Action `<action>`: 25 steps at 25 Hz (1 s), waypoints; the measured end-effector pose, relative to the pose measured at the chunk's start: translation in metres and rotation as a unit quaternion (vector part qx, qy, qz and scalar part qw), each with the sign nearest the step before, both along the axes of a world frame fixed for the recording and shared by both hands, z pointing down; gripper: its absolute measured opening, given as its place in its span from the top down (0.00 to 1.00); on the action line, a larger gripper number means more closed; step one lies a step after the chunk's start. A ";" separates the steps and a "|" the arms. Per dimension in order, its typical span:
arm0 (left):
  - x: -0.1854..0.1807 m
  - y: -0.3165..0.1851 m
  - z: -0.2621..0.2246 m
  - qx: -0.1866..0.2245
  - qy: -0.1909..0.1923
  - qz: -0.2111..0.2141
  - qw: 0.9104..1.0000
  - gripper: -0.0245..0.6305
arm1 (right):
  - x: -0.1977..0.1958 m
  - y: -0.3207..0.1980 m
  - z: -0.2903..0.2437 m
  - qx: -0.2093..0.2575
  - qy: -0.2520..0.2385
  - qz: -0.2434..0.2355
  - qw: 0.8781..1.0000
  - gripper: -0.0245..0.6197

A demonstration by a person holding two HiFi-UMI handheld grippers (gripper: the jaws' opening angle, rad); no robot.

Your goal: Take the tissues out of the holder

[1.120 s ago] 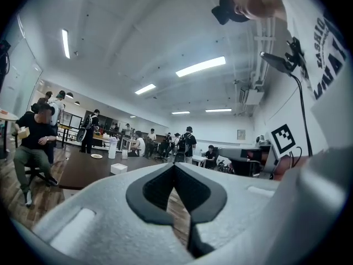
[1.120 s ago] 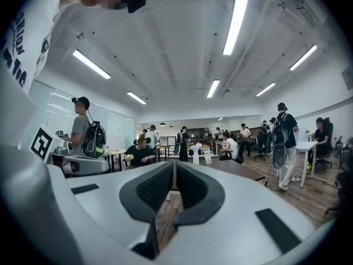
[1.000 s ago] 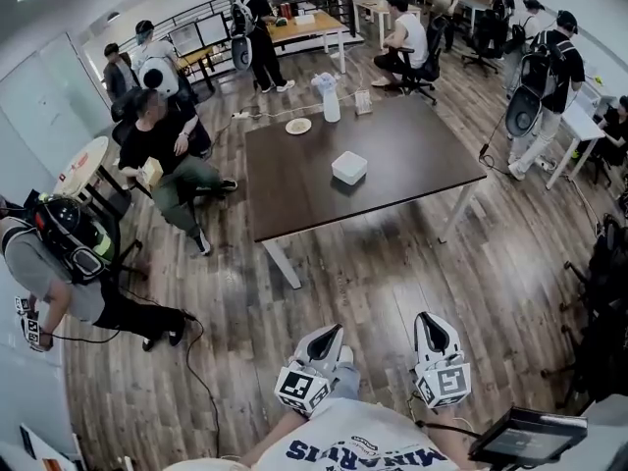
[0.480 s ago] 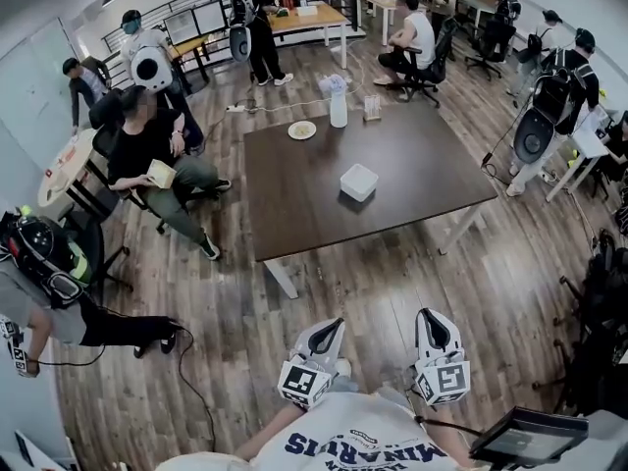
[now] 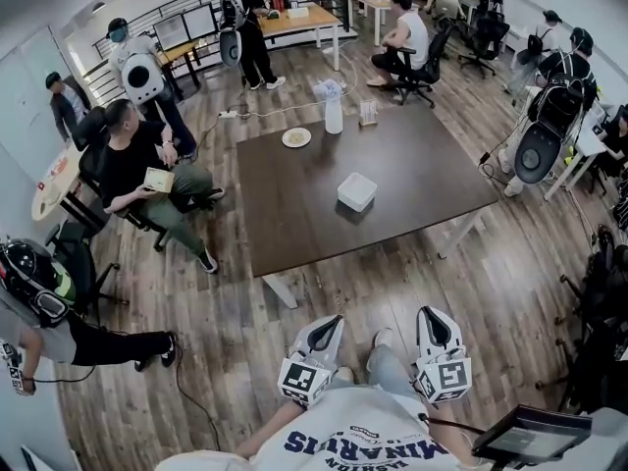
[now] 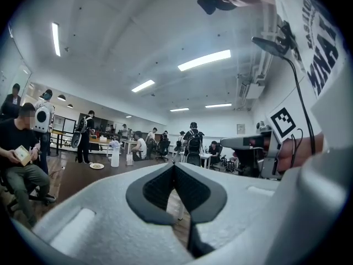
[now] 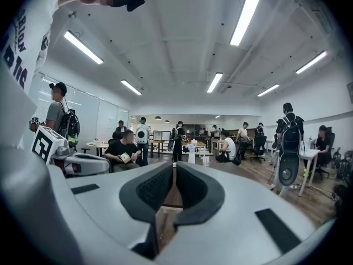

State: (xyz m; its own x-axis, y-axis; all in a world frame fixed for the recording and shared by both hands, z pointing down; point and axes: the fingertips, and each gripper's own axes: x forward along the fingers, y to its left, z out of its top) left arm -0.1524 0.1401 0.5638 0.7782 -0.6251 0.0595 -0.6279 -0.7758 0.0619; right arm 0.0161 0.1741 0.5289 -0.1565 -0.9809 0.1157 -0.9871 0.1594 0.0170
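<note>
I see the left hand-held gripper [image 5: 332,322] and the right hand-held gripper [image 5: 433,314] at the bottom of the head view, side by side above the wood floor [image 5: 245,332]; both point toward the dark tabletop [image 5: 412,160] and are well apart from it. In the left gripper view, the left hand-held gripper's jaws stand together, pads meeting at the tips with nothing between them; in the right gripper view, the right hand-held gripper's jaws are likewise together and carry nothing. The left marker cube [image 5: 302,383] and the right marker cube [image 5: 442,381] sit at the body end of their grippers. The holder [image 5: 356,191], a white square box, rests near the middle of the tabletop, touched by neither gripper; I cannot make out the tissues in it at this range. At the far edge of the tabletop stand a white bottle [image 5: 334,108] and, just to its right, a small clear stand [image 5: 368,113]; a plate [image 5: 296,137] lies to the near left of the bottle, apart from it. A seated person [image 5: 147,160] sits off the tabletop's left side, holding a small box [image 5: 157,179]; other people stand or sit at desks farther back in the room.
</note>
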 end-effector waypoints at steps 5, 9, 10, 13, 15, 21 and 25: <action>0.004 -0.029 0.012 -0.001 0.001 -0.006 1.000 0.96 | 0.004 -0.033 0.012 0.001 0.001 -0.009 1.000 0.95; 0.019 -0.054 0.021 -0.003 0.003 -0.016 1.000 0.96 | 0.019 -0.063 0.025 -0.001 -0.001 -0.017 1.000 0.95; 0.024 -0.060 0.023 -0.002 0.003 -0.019 1.000 0.96 | 0.025 -0.071 0.029 -0.002 0.001 -0.021 1.000 0.95; 0.039 -0.082 0.023 -0.001 0.002 -0.031 1.000 0.96 | 0.039 -0.098 0.031 -0.003 0.005 -0.035 0.999 0.95; 0.045 -0.101 0.019 -0.005 0.002 -0.038 0.999 0.96 | 0.047 -0.119 0.027 -0.004 0.005 -0.042 0.999 0.95; 0.069 -0.156 0.016 -0.008 0.002 -0.049 0.999 0.96 | 0.072 -0.182 0.036 -0.008 0.017 -0.057 0.998 0.95; 0.101 -0.197 0.006 -0.015 0.019 -0.045 0.999 0.96 | 0.104 -0.227 0.033 -0.008 0.032 -0.068 0.997 0.95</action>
State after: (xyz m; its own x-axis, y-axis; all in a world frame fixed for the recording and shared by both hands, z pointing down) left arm -0.0518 -0.0567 0.5694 0.7209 -0.6912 0.0506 -0.6919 -0.7136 0.1094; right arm 0.1198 -0.0528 0.5622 -0.2796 -0.9490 0.1456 -0.9534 0.2924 0.0751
